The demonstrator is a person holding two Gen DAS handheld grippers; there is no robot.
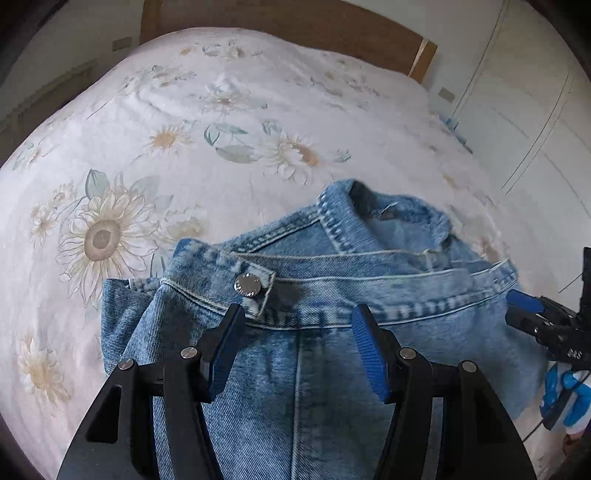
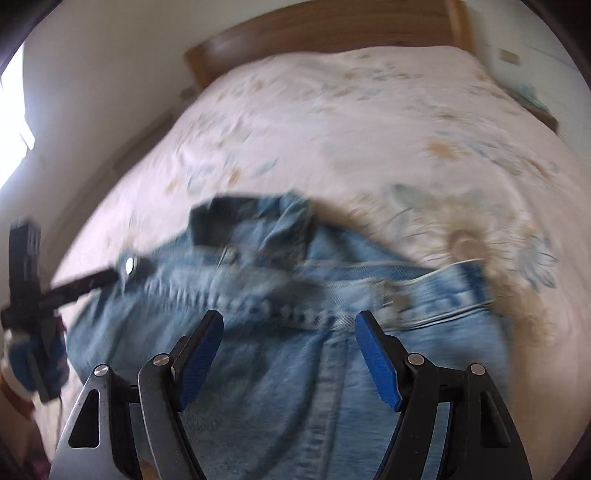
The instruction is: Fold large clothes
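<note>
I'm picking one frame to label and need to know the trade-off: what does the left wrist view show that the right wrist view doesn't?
Only the left wrist view shows the wardrobe doors and a sharp metal snap button. Only the right wrist view shows a bright window; it is motion-blurred. Both show the denim jacket on the floral bedspread, the wooden headboard, and open left gripper and right gripper.

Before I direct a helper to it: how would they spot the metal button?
On the floral bed lies a blue denim jacket. Near its left edge, on a small tab over the stitched seam, sits the button: round, silver, shiny, the only metal there.
</note>
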